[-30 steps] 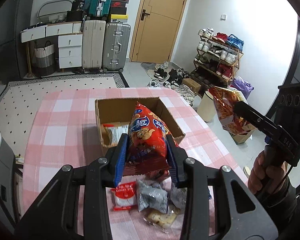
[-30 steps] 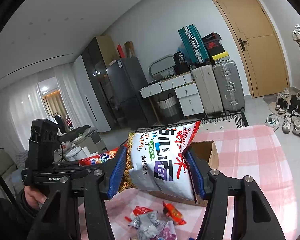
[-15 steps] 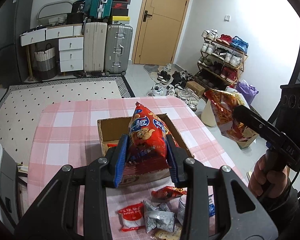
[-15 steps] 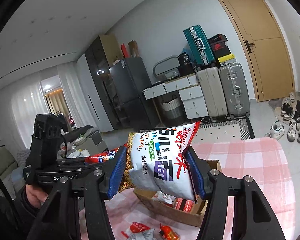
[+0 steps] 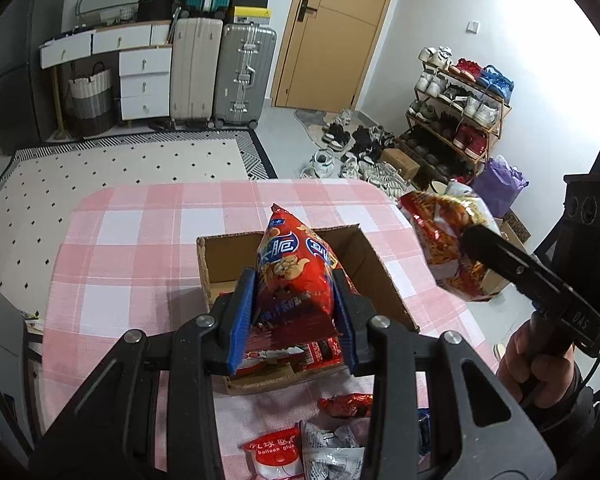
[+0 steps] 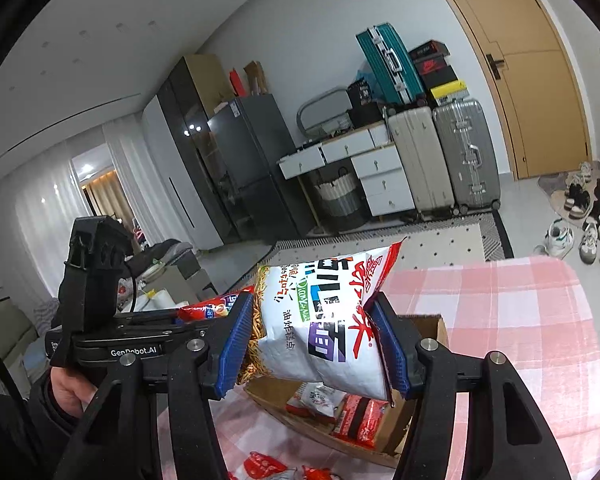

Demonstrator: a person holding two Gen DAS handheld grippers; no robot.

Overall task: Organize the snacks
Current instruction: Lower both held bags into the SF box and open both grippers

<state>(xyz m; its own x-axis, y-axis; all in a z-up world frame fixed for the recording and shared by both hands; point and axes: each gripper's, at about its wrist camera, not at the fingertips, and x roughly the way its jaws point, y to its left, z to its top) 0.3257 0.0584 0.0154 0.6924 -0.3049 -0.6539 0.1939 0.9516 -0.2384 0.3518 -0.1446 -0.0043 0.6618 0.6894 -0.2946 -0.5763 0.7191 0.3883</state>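
I am holding a red snack bag (image 5: 296,276) upright in my left gripper (image 5: 294,320), the blue pads pinching its lower half, and it is hanging over the open cardboard box (image 5: 374,268) on the pink checked tablecloth (image 5: 140,248). In my right gripper (image 6: 312,344) I am carrying a white bag of fried noodle snack (image 6: 320,320), clamped across its middle with the jaws about half spread around its bulk; seen from the left wrist camera, this bag is sitting off the table's right edge, above the floor, well apart from the box. The box is already holding some packets (image 6: 340,408), among them a red one and a white one lying flat on its floor. More small packets (image 5: 324,444) are lying loose on the cloth just in front of the box, waiting their turn. Behind the table, suitcases (image 5: 244,76), a set of white drawers (image 5: 144,80), a door (image 5: 340,32) and a shoe rack (image 5: 456,112) are lining the room. I judge the step in hand to be carrying both bags to the box. The next move calls for lowering the red bag into free space inside the walls and spreading the left jaws, then swinging the white bag in over the rim so that it is not snagging the cardboard or crushing what is lying beneath.
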